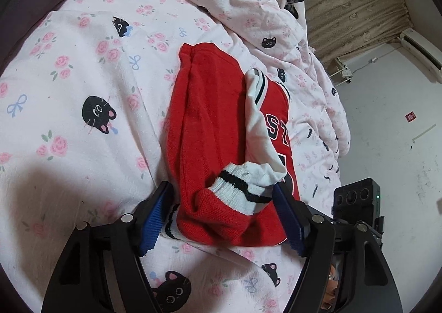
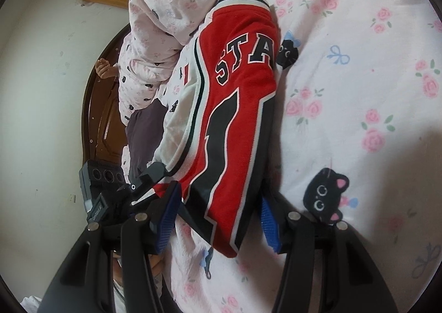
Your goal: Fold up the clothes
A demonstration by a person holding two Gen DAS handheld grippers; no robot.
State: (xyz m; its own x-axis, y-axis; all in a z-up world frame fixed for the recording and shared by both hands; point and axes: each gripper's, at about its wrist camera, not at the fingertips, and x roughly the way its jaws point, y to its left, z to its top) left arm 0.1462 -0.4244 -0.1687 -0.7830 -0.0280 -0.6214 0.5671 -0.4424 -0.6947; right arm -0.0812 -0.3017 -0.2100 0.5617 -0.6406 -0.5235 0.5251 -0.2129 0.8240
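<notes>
Red, white and black jersey point(image 1: 210, 125), pink rose-and-cat bedsheet point(image 1: 83, 70)

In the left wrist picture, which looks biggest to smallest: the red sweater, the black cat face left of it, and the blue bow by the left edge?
1. Red sweater, by far the biggest.
2. Black cat face.
3. Blue bow, a little smaller than the cat.

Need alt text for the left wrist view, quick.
A folded red jacket with a white sleeve lies on a pink cat-print bedsheet. The left hand-held gripper, jaws wide apart, straddles its near end, blue pads either side.
</notes>
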